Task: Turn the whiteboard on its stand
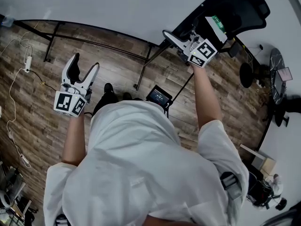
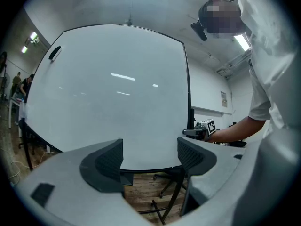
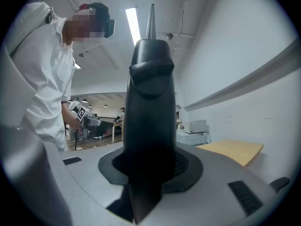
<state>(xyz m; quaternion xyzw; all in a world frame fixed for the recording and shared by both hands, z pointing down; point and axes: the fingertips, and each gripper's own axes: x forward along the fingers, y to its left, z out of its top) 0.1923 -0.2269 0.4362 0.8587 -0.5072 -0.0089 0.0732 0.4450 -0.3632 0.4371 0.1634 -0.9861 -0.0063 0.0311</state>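
White-faced rectangular whiteboard with a thin black frame (image 2: 113, 88): stood upright on its stand, straight ahead of the person, filling most of the left gripper view.
Black metal stand (image 2: 172, 195): sat under the board, legs spread on the floor.
Right tongs (image 1: 169, 36): closed on the board's black right-hand edge, held level; dark frame filled the whole gap between the pads in the right gripper view.
Left tongs (image 1: 86, 62): stood open, nothing between the pads; pointed level at the board's face, short of it and well apart from the right tongs.
Small dark oblong object (image 2: 55, 53): clung to the board's face near its upper left corner; too small to identify.
Brown wood-plank floor (image 1: 117, 74): ran beneath the stand and the person's feet.
Loose white shirt (image 1: 141, 164): covered the person's back and shoulders, both bare forearms reaching out towards the board.
Black office chair (image 1: 249, 8): stood beyond the right tongs, past the board's right edge.
Small lit dark screen (image 1: 159, 96): sat low down between the arms, near a foot of the stand.
White cable with a power strip (image 1: 27, 62): trailed across the floor at the far left.
Pale wooden table (image 3: 235, 149): showed low at the right of the right gripper view.
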